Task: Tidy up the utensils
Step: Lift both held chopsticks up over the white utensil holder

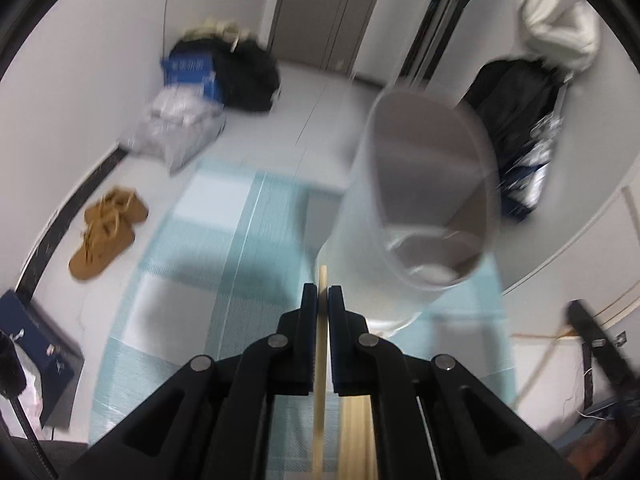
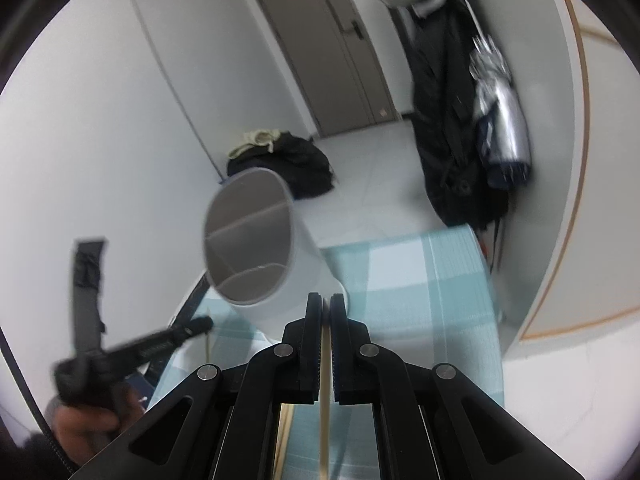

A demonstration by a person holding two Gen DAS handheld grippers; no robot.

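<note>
Two hand-held grippers close in on a white utensil holder (image 1: pixel 416 208) standing on a blue-checked mat (image 1: pixel 208 240). In the left wrist view, the left gripper (image 1: pixel 323 292) sits at lower centre, its jaws pinched nearly shut on a single wooden chopstick (image 1: pixel 322 276) whose tip pokes just past them; more pale sticks (image 1: pixel 356 432) lie below. The holder's open mouth fills the centre right of that frame, motion-blurred.

In the right wrist view, the right gripper (image 2: pixel 325 300) likewise clamps a chopstick (image 2: pixel 325 360), with the holder (image 2: pixel 256 248) at centre left and the left gripper (image 2: pixel 188 330) approaching from the lower left.

The step likely calls for aiming each tip over the rim before releasing. The mouth is wide, but a divider crosses it. With both tools converging, going one at a time seems wise. The mat's far edge lies close behind.
</note>
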